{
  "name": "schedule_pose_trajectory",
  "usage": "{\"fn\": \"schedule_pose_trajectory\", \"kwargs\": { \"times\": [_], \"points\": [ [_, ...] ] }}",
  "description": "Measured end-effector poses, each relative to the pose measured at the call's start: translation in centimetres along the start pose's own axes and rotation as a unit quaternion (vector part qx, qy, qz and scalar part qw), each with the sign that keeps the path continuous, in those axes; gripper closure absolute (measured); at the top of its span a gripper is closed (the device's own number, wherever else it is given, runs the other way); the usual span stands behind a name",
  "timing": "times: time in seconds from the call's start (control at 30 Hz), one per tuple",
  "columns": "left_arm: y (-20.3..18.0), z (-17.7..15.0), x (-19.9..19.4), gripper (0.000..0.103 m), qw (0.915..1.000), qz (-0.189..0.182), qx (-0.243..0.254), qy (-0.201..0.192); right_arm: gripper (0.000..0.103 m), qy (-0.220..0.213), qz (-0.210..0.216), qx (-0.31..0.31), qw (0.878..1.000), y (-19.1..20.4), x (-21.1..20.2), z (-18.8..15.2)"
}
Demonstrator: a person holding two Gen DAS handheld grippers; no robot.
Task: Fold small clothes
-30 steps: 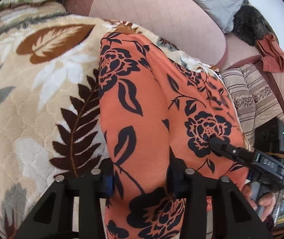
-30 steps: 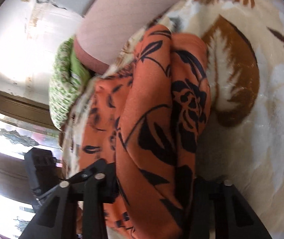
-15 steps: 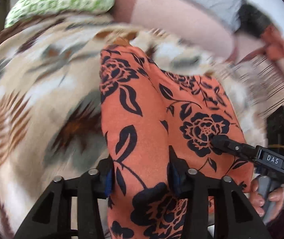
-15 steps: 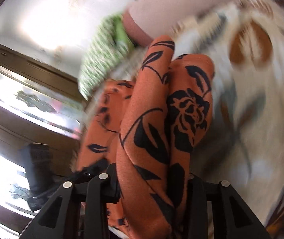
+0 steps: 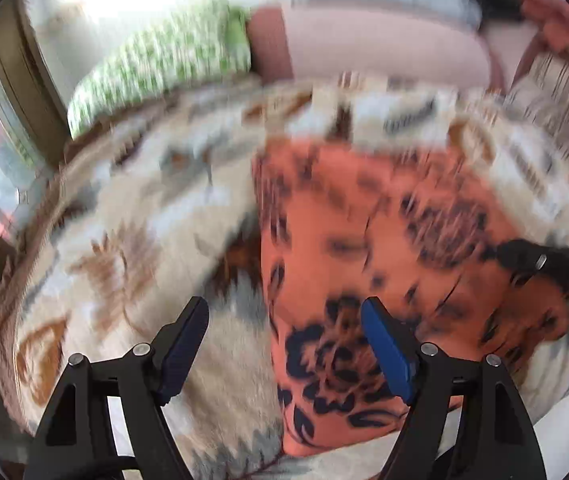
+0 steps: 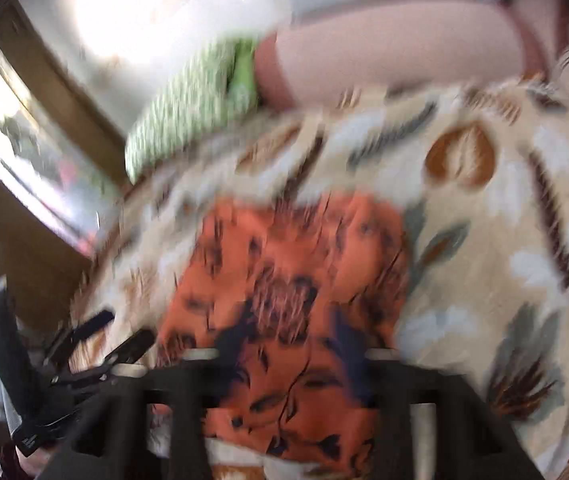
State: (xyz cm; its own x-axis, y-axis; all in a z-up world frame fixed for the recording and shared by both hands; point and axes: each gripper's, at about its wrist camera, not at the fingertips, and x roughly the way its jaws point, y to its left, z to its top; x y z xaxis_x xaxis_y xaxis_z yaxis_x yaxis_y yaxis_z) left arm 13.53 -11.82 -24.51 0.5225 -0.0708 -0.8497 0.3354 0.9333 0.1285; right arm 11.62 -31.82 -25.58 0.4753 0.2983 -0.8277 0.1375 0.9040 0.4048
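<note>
One garment: orange floral cloth (image 5: pixel 364 248), lying centre frame on leaf-print blanket (image 5: pixel 132 240).
Left claw (image 5: pixel 284 344): jaws opening, apart, gripping nothing.
Right claw (image 6: pixel 284 360): jaws closing; grip on cloth blurred, cannot tell.

Daylight floods both views, blown out to white glare at eleven o'clock. Heavy motion blur smears everything, worst in the right view. Fisheye curvature darkens the rims.

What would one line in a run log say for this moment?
task: fold small clothes | orange floral garment lying on leaf-print blanket | left gripper jaws opening, off the cloth | right gripper jaws closing, blurred
</note>
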Motion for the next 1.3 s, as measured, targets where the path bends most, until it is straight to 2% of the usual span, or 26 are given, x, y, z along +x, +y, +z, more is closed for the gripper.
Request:
{"fn": "schedule_pose_trajectory", "kwargs": {
  "times": [0.03, 0.07, 0.1, 0.2, 0.33, 0.4, 0.5, 0.73, 1.0, 1.3],
  "points": [
    [0.2, -0.1, 0.2, 0.024, 0.9998, -0.012, -0.006, 0.015, 0.082, 0.025, -0.022, 0.009, 0.999, -0.6, 1.9, -0.6],
    [0.4, -0.4, -0.4, 0.028, 0.9996, -0.020, -0.013, 0.012, 0.081, 0.025, -0.029, 0.012, 0.999, -0.8, 2.4, -1.0],
    [0.6, -0.3, -1.7, 0.028, 0.9996, -0.020, -0.017, -0.008, 0.082, 0.007, -0.025, 0.009, 1.000, -0.5, 1.8, -1.0],
    [0.8, 0.7, -6.1, 0.028, 0.9966, 0.006, -0.006, -0.082, 0.079, -0.003, -0.014, 0.002, 1.000, 0.1, -1.5, -1.2],
    [1.5, 2.1, -12.6, 0.024, 0.9855, 0.020, -0.022, -0.167, 0.078, -0.064, -0.016, -0.029, 0.997, 1.1, -7.9, -1.5],
    [1.6, 2.4, -15.7, 0.016, 0.9778, 0.033, -0.028, -0.205, 0.078, -0.097, -0.024, -0.045, 0.994, 2.7, -10.1, -1.8],
    [1.7, 2.3, -18.4, 0.014, 0.9684, 0.049, -0.031, -0.242, 0.078, -0.141, -0.040, -0.070, 0.987, 4.7, -14.0, -2.6],
    [1.5, 1.8, -22.9, 0.014, 0.9630, 0.068, -0.038, -0.258, 0.078, -0.196, -0.058, -0.101, 0.974, 7.5, -19.7, -4.7],
    [2.2, 0.7, -24.9, 0.014, 0.9576, 0.073, -0.061, -0.272, 0.078, -0.214, -0.057, -0.118, 0.968, 9.5, -20.3, -5.6],
    [3.2, -0.1, -26.0, 0.014, 0.9556, 0.078, -0.078, -0.273, 0.078, -0.208, -0.052, -0.138, 0.967, 11.3, -19.4, -6.3]
  ]
}}
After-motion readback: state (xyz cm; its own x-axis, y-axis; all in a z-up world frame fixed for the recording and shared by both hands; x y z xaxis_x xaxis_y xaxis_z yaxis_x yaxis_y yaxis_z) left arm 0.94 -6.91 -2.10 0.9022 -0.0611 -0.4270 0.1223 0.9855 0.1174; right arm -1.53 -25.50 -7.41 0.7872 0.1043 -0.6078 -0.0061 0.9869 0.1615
